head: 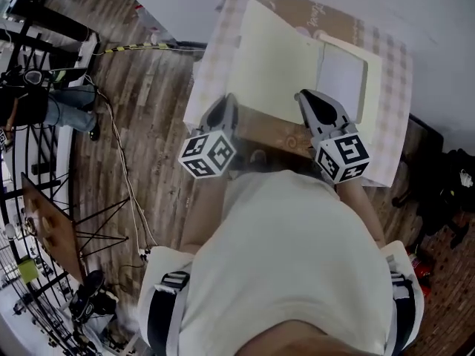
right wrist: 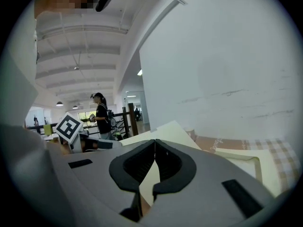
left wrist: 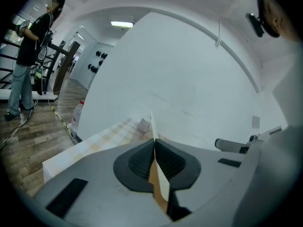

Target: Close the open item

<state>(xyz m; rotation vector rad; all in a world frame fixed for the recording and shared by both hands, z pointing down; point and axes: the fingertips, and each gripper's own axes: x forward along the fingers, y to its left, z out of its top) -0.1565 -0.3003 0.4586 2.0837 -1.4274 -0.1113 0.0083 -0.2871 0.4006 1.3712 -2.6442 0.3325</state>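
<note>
Cream card lines the inside of the cover [head: 278, 65], brown on its outer face, which belongs to a flat case lying open on the checked tablecloth [head: 393, 124]. The case's shallow tray [head: 371, 87] is the landmark: the cover spreads out to the left of it, joined along the tray's left side, and a white panel [head: 341, 76] sits inside the tray.

The left gripper [left wrist: 154, 141] has its jaws pressed together on the cover's near edge, the thin card standing edge-on between the pads. The right gripper [right wrist: 155, 143] is on the same near edge but closer to the tray. Its jaws meet at the tips with cream card showing in the gap below them, so it reads as pinching the cover too.

The step in hand looks like swinging the cover over onto the tray. To do it well, keep both pinches at the same height so the card does not twist. The hand farther from the tray should carry the wide arc, while the nearer one mostly steadies the fold (thin card creases easily). Let go only once the cover lies flat over the tray.

A line of cursive print [head: 335, 10] sits on a brown board beyond the tray, too small to read.
</note>
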